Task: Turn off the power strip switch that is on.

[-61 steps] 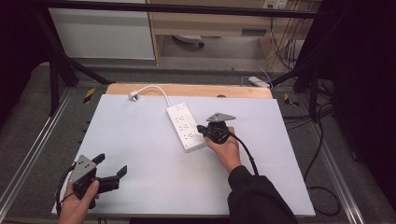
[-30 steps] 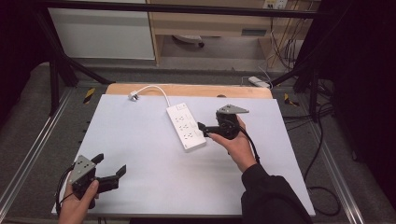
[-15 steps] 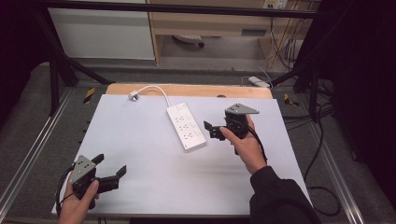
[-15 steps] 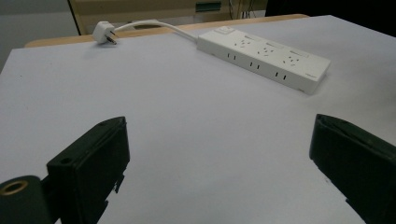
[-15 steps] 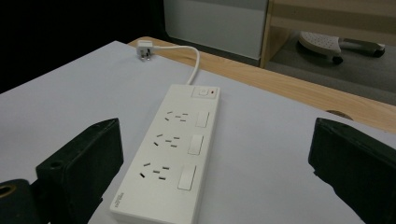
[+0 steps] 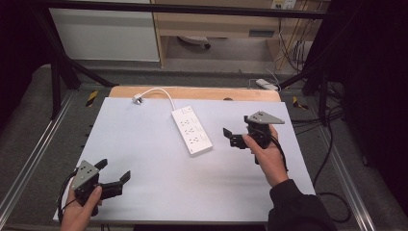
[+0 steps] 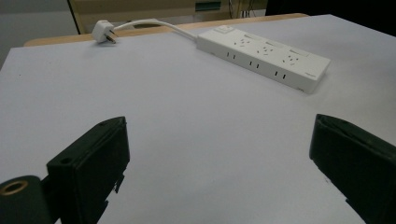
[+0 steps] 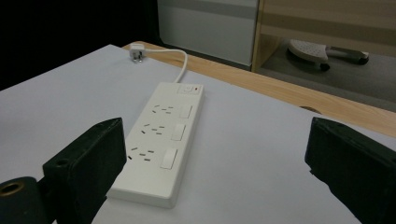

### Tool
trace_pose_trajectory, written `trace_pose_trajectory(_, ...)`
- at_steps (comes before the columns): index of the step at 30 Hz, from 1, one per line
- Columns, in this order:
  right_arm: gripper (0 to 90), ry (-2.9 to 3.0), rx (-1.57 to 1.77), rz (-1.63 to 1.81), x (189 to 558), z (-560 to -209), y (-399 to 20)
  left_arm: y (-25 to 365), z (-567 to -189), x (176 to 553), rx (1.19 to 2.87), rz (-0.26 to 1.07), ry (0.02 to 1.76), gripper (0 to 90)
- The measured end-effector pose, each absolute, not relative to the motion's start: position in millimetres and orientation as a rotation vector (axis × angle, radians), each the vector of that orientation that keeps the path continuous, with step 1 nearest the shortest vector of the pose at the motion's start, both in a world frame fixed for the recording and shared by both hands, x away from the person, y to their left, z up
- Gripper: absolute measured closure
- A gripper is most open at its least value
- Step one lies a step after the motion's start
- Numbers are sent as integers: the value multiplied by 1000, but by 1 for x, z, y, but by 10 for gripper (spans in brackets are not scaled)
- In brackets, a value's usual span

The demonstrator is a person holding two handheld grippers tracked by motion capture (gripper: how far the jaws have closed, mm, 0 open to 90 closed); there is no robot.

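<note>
Since two seconds ago, the right tool (image 6: pixel 234 137) has been moving away from the power strip (image 6: pixel 192 130): it was touching the strip's right edge then, and now it is hanging to the right of it, with bare bench (image 6: pixel 144 159) between the two. The left tool (image 6: pixel 113 177) is staying at the near left corner of the bench, almost as before.

Both tools are standing with their jaws wide apart and nothing is between them. In the right gripper view the strip (image 8: pixel 160 140) is lying just ahead and to the left of the jaws; in the left gripper view it (image 7: pixel 264 57) is lying far off.

I am judging that the step in hand is a pause after nudging or placing the strip, or a preparation for a new reach. If the strip is to be taken again, the next move is calling for the right tool to come back to the left and lower, and to close its jaws over the narrow side of the body.

The strip is white, long and flat, lying slantwise near the middle of the bench. It is showing three rows of sockets, each with its own switch, and one main switch at the far end. Its white cord (image 6: pixel 159 91) is curving to the far left, ending in a loose plug (image 6: pixel 138 99) near the wooden edge.
</note>
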State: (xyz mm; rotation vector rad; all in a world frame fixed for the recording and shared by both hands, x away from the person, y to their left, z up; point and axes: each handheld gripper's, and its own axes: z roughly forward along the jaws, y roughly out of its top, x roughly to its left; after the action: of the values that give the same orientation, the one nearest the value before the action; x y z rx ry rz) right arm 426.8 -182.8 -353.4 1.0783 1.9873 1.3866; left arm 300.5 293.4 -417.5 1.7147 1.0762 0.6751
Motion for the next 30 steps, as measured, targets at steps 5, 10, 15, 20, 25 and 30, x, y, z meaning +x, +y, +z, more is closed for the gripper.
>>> trace_pose_trajectory(5, 56, 1959, 1076, 1395, 418, -353, -199, 293, -418, 300, 1714, 675, 1077, 48)
trace_pose_trajectory(10, 68, 1931, 1056, 1404, 408, -351, -214, 293, -418, 300, 1714, 675, 1076, 48)
trace_pose_trajectory(15, 85, 1902, 1057, 1427, 397, -352, -230, 293, -417, 300, 1714, 675, 1076, 48)
trace_pose_trajectory(20, 85, 1867, 1072, 1449, 384, -356, -247, 293, -418, 300, 1714, 669, 1077, 48)
trace_pose_trajectory(25, 85, 1836, 1103, 1451, 374, -362, -261, 293, -418, 300, 1712, 667, 1080, 48)
trace_pose_trajectory(30, 79, 1807, 1118, 1455, 366, -371, -269, 292, -418, 299, 1714, 673, 1080, 48)
